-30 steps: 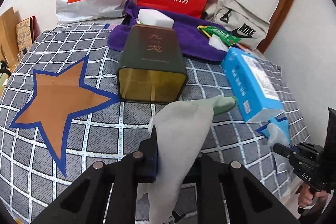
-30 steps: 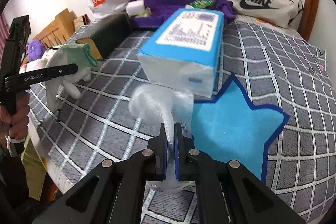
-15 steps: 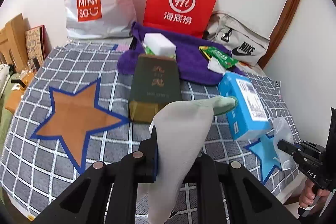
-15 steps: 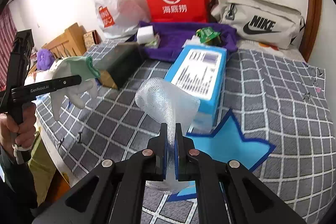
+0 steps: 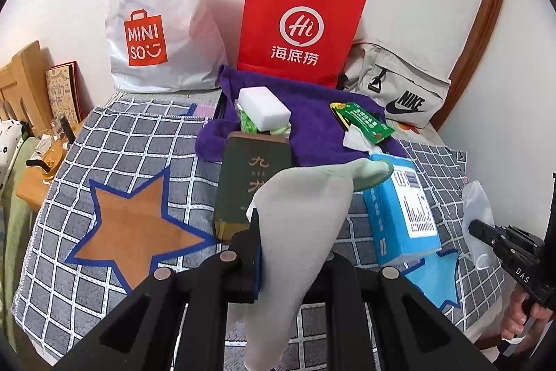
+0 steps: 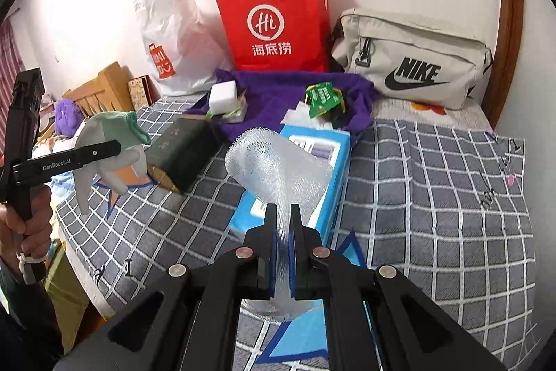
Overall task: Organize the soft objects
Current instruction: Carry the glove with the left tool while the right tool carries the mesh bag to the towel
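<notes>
My left gripper [image 5: 292,242] is shut on a pale grey glove with a green cuff [image 5: 305,218], held up above the checked bedspread [image 5: 139,134]; the glove also shows in the right wrist view [image 6: 111,141], fingers hanging down. My right gripper [image 6: 283,225] is shut on a white foam net sleeve [image 6: 278,166], lifted over the blue tissue pack [image 6: 326,155]. The sleeve also shows in the left wrist view [image 5: 477,214] at the far right. A purple towel [image 5: 312,124] lies at the back with a white sponge [image 5: 264,106] on it.
A dark green tin box [image 5: 250,186] lies mid-bed beside the blue tissue pack [image 5: 399,207]. A white Miniso bag [image 5: 160,23], a red paper bag [image 5: 299,23] and a Nike pouch [image 5: 396,89] stand against the wall. A wooden stand [image 5: 31,183] is left of the bed.
Both grippers have risen and pulled back from the bed, carrying the glove and the net sleeve. The bed's objects look smaller and farther now.
</notes>
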The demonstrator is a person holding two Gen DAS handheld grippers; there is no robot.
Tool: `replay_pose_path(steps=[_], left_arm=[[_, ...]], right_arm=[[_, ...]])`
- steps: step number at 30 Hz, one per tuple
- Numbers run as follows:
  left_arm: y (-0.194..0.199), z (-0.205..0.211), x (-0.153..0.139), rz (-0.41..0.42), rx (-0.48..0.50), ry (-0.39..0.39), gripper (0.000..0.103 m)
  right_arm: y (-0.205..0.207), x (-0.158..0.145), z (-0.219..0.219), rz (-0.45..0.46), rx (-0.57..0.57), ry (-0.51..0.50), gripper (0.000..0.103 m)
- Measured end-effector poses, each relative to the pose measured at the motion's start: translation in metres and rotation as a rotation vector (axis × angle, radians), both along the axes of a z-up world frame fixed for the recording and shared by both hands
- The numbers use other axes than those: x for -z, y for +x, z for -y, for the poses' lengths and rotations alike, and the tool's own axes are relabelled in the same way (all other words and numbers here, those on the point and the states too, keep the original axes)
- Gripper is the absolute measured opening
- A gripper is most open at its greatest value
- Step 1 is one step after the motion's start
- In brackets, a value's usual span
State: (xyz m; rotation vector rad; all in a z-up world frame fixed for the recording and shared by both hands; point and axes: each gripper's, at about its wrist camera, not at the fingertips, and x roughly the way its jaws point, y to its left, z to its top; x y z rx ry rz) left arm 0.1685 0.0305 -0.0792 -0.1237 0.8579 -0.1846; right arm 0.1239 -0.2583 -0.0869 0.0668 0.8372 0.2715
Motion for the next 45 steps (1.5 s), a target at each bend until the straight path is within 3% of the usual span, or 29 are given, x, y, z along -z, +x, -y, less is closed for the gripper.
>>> replay_pose_path(steps=[7, 14, 21, 32, 45], left_arm=[[0.014, -0.003, -0.006, -0.005, -0.006, -0.01, 0.013], [0.03, -0.001, -0.015, 0.004, 0.006, -0.006, 0.013], [0.048, 0.006, -0.016, -0.003, 0.022, 0.001, 0.013], [0.088, 0.017, -0.012, -0.018, 0.023, -0.009, 0.013], [0.156, 0.019, -0.014, -0.033, -0.013, -0.033, 0.013]], right_arm=[[0.02, -0.013, -0.003, 0.021, -0.017, -0.013, 0.006], [0.047, -0.03, -0.01, 0.037, -0.124, -0.026, 0.006], [0.081, -0.037, -0.018, 0.027, -0.16, -0.033, 0.005], [0.138, -0.03, -0.023, 0.044, -0.122, -0.022, 0.006], [0.219, -0.005, -0.037, -0.028, -0.144, 0.02, 0.006]])
